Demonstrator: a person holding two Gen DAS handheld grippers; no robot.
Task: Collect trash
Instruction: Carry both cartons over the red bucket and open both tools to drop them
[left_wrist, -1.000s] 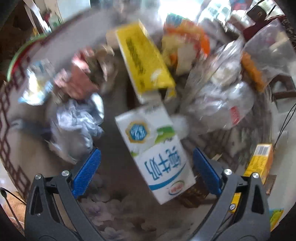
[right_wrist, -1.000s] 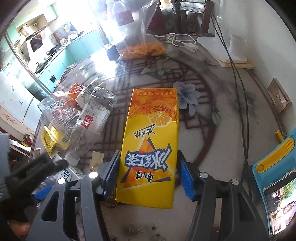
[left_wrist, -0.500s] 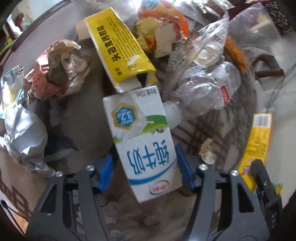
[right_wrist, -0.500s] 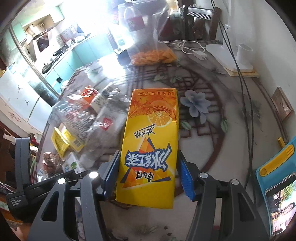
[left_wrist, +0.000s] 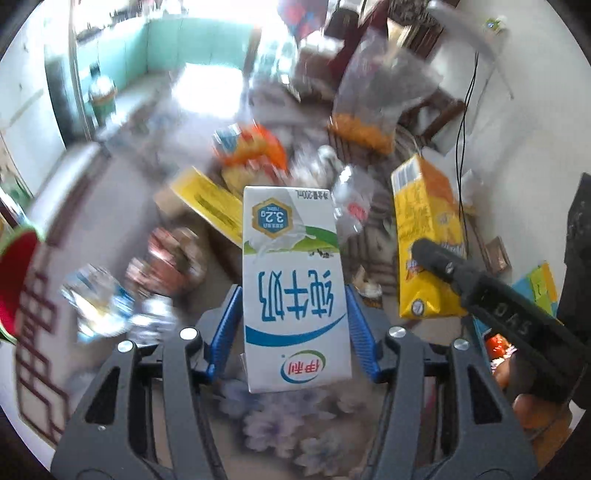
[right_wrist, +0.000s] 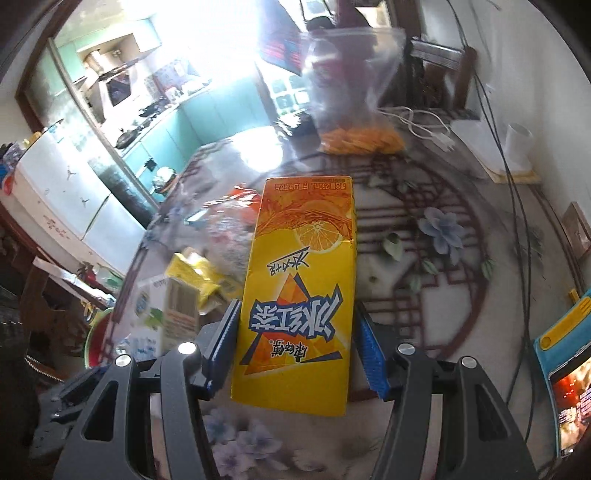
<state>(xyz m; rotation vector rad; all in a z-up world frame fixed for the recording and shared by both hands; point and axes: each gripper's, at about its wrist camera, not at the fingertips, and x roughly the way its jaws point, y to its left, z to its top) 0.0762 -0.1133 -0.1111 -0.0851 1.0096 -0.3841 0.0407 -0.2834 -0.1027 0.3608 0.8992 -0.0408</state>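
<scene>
Left tongs (left_wrist: 293, 325) clenched on white rectangular milk carton (left_wrist: 293, 280), right tongs (right_wrist: 295, 343) clenched on yellow-orange rectangular iced-tea carton (right_wrist: 301, 295), both above patterned tabletop (right_wrist: 443, 295), clear plastic bag (right_wrist: 354, 96) at far edge

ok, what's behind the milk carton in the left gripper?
Behind the milk carton: a yellow box, an orange snack wrapper and a crushed clear bottle on the table. Whatever lies directly behind the carton is covered; the background is motion-blurred.

A milk carton (left_wrist: 295, 288) is being held between the fingers of the left gripper (left_wrist: 293, 325), above the table (left_wrist: 288, 417). A tea carton (right_wrist: 301, 306) is being held likewise in the right gripper (right_wrist: 295, 343), to the right of the milk carton. Behind both, a bag of snacks (right_wrist: 354, 92) is being seen at the table's far side.
</scene>
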